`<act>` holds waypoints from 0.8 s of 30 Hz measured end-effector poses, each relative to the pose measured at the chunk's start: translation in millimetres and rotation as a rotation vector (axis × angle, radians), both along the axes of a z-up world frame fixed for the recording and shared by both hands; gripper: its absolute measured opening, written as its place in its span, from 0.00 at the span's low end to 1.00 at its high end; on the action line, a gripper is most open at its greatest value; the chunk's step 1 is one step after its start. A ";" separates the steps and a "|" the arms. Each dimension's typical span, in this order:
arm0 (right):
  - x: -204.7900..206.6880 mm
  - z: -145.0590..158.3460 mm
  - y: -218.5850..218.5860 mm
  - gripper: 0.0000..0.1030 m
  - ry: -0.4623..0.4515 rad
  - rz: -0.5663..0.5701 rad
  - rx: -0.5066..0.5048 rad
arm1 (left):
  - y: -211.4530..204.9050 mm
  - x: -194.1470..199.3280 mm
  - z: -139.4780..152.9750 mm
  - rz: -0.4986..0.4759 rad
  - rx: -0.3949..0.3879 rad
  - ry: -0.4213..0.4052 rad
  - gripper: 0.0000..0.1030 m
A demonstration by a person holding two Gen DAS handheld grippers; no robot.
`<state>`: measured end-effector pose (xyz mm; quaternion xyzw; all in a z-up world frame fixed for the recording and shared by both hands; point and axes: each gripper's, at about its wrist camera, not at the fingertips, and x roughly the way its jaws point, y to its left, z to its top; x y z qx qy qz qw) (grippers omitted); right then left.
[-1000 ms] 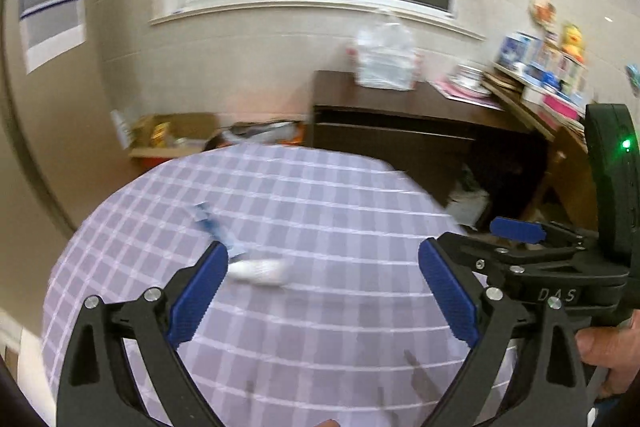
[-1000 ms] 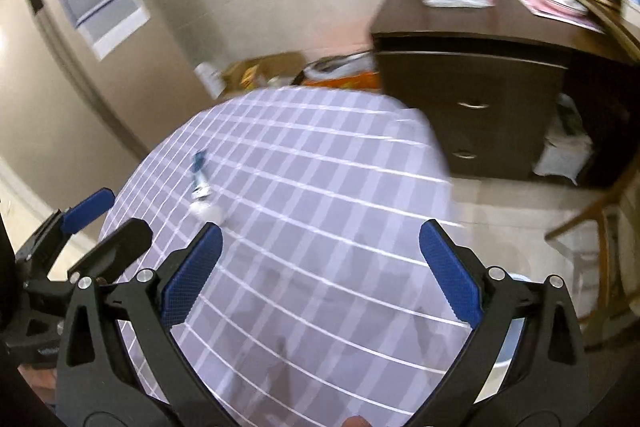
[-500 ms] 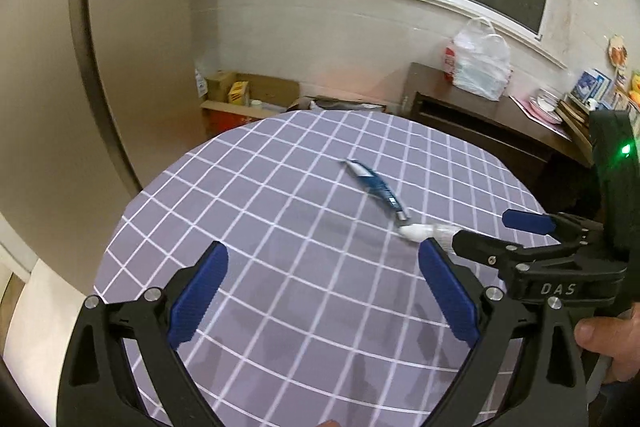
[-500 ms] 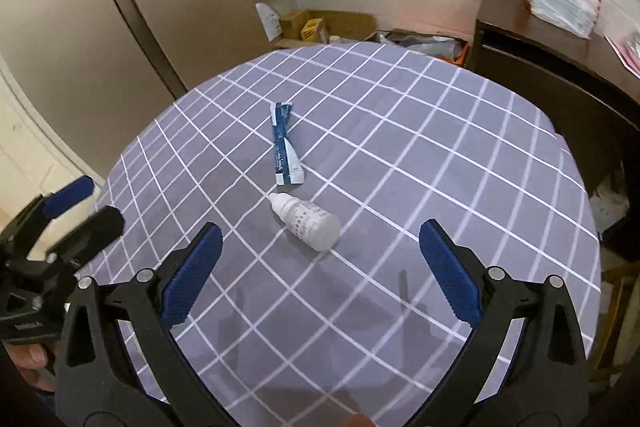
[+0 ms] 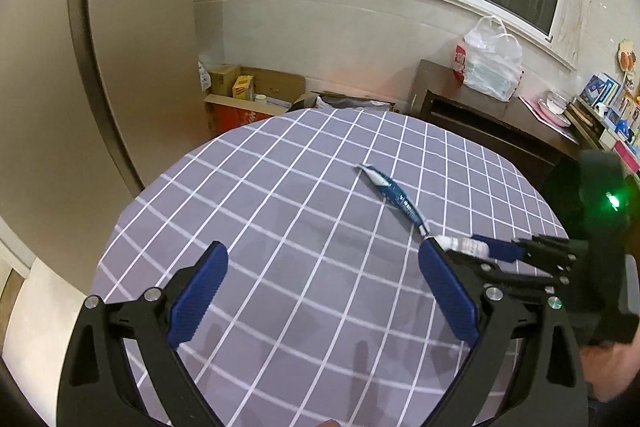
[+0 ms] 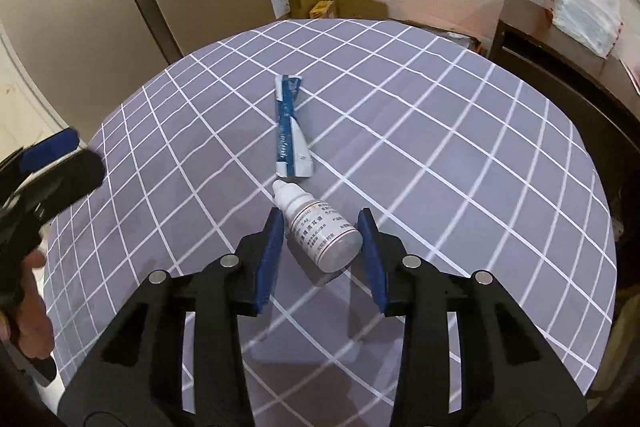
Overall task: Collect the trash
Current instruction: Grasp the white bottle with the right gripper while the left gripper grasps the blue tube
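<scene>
A small white dropper bottle [image 6: 320, 233] lies on the purple checked tablecloth [image 6: 460, 155]. My right gripper [image 6: 320, 251] has its blue pads on either side of the bottle, narrowed, with small gaps still showing on both sides. A flattened blue-and-white tube [image 6: 290, 131] lies just beyond the bottle's tip. In the left wrist view the tube [image 5: 394, 197] lies right of centre, and the bottle [image 5: 464, 245] shows between the right gripper's pads. My left gripper [image 5: 320, 291] is wide open and empty above the table's near part.
A dark wooden cabinet [image 5: 480, 115] with a white plastic bag [image 5: 490, 61] stands beyond the table on the right. Cardboard boxes [image 5: 248, 95] sit on the floor by the wall. A tall beige door [image 5: 80, 67] is at left.
Both grippers swung left and down toward the table. My right gripper dropped to the bottle and narrowed its jaws around it. My left gripper stayed wide open.
</scene>
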<state>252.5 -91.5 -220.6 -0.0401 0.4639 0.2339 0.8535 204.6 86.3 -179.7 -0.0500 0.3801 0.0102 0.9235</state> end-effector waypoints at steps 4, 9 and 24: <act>-8.0 6.3 -23.2 0.37 -0.012 -0.039 0.034 | -16.3 24.6 -4.5 -0.029 0.023 0.018 0.92; -16.0 16.2 -64.1 0.37 -0.021 -0.115 0.082 | -38.4 56.5 -20.1 -0.062 0.059 0.063 0.92; -32.6 29.5 -135.7 0.37 -0.044 -0.235 0.167 | -67.8 105.9 -49.9 -0.138 0.098 0.156 0.20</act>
